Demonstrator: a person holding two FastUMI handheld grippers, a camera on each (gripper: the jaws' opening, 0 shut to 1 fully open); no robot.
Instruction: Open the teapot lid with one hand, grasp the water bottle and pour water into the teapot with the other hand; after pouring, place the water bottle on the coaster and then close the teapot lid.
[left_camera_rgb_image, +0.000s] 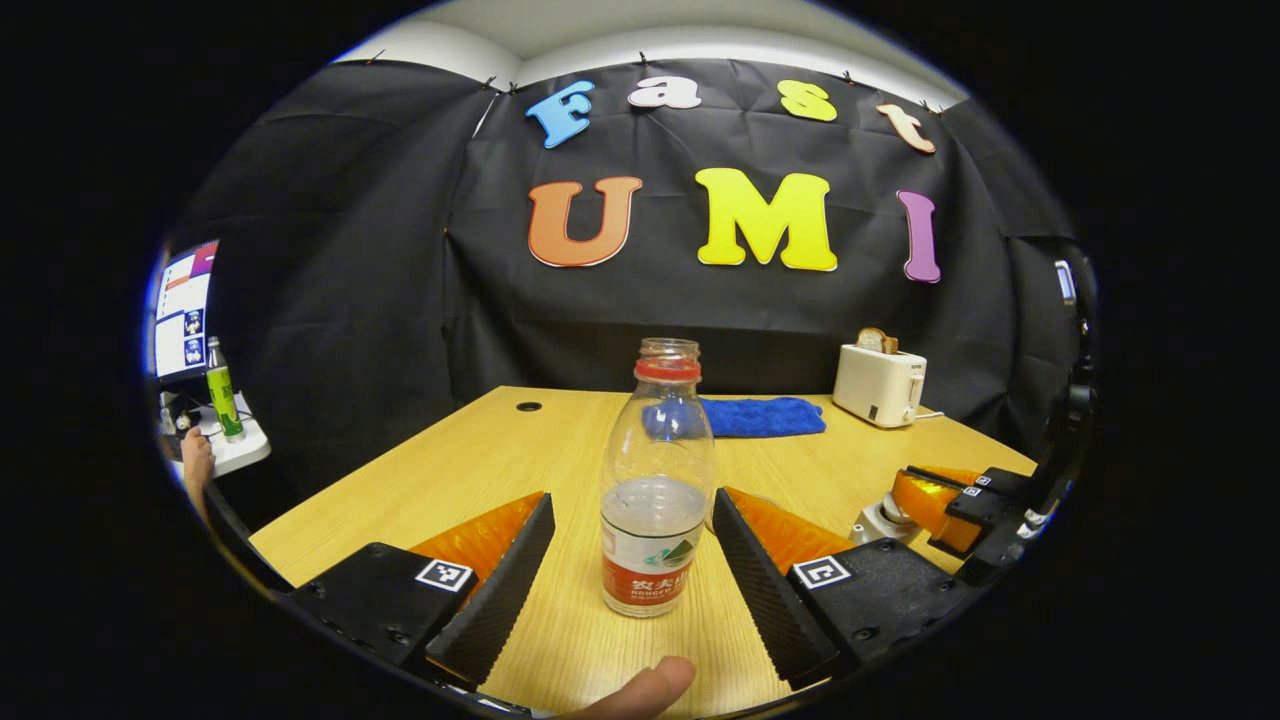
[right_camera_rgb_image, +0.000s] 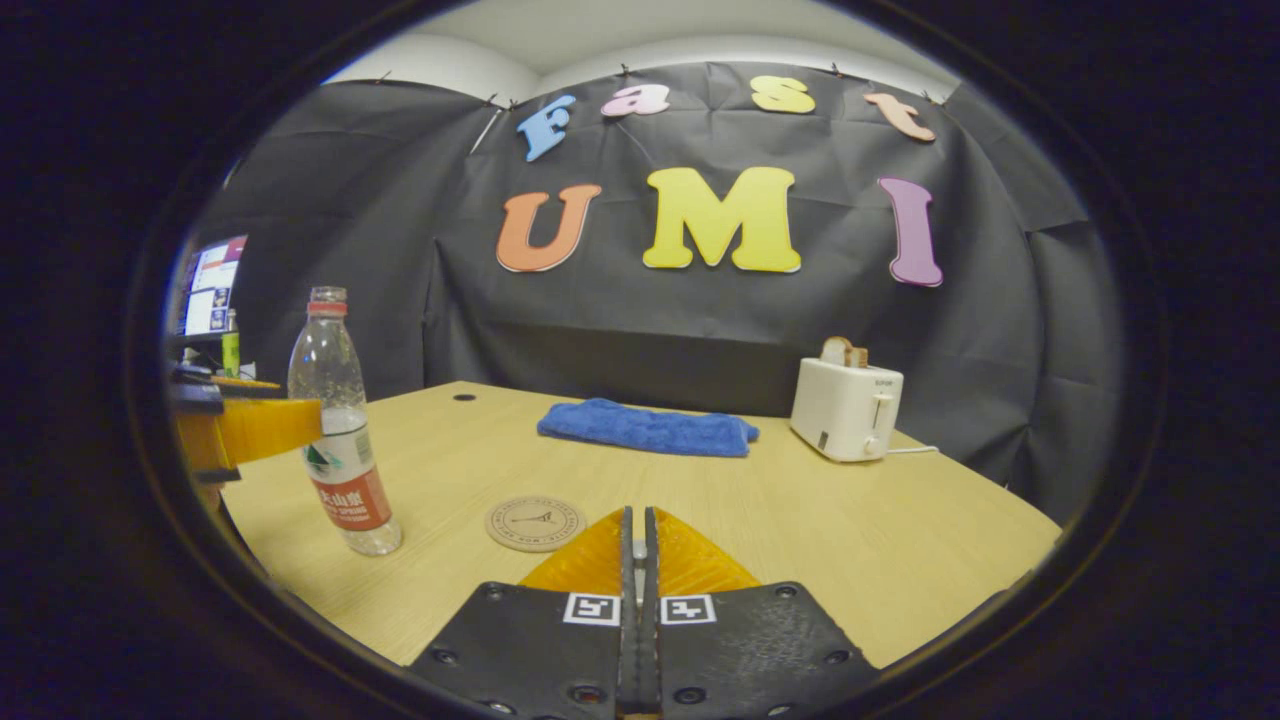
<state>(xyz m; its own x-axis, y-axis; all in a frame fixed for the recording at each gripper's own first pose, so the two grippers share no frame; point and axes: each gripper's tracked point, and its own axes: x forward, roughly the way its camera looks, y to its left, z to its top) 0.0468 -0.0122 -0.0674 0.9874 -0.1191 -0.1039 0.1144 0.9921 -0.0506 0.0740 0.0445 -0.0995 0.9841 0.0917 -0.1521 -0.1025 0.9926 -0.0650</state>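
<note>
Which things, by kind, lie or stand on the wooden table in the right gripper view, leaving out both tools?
Water bottle: 1
Coaster: 1
Blue towel: 1
Toaster: 1
Total: 4

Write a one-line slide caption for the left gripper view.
Open left gripper brackets an uncapped water bottle on the wooden table, fingers apart from it; blue towel and toaster behind.

**Bottle upright and uncapped, coaster bare**

My water bottle (left_camera_rgb_image: 655, 490) stands upright on the tabletop (left_camera_rgb_image: 480, 470), clear plastic, cap off, a red ring at the neck, a red-and-white label low down, water about halfway up. The round tan coaster (right_camera_rgb_image: 535, 523) lies flat at its three o'clock in the right gripper view, apart from it. Part of the pale teapot (left_camera_rgb_image: 880, 520) shows.
</note>
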